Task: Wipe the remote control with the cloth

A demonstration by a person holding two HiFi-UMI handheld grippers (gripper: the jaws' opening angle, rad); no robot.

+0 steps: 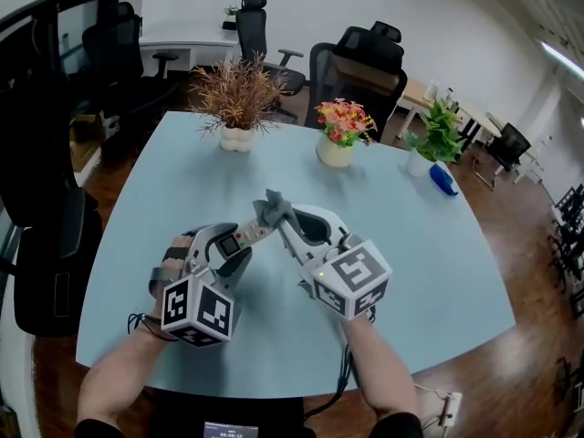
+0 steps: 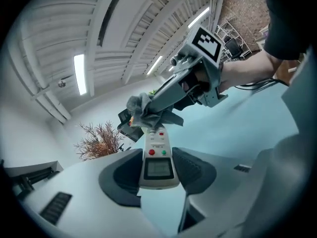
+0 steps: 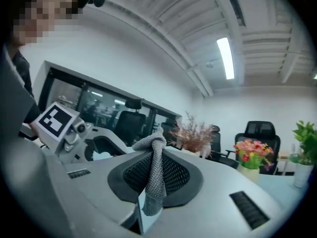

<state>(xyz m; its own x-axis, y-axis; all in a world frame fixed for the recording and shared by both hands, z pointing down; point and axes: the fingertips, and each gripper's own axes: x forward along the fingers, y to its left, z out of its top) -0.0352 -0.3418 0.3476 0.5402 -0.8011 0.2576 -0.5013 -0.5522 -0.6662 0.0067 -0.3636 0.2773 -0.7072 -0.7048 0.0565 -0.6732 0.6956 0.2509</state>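
**Grey cloth sits at the far end of the remote's long axis**

Head view: both grippers are held above the pale blue surface (image 1: 438, 263), their tips converging. The left gripper (image 1: 239, 242) is clamped on a white remote control with a small screen and red and green buttons (image 1: 248, 236). The remote's long axis runs up and rightward, away from that gripper. The right gripper (image 1: 281, 224) pinches a grey knitted cloth (image 1: 272, 206), whose bunch meets the remote's far end.

Left gripper view: the pads press the remote's sides at its screen end. The remote points straight away from the camera. The cloth covers the far button end, with the right gripper reaching in from the upper right.

Right gripper view: the jaws are closed on the cloth, which hangs as a strip between the pads with a bunch above the tips. The left gripper lies to the left; the remote cannot be made out here.

The wipe likely has to run lengthwise, from the far end back towards the left gripper, with the right hand travelling.
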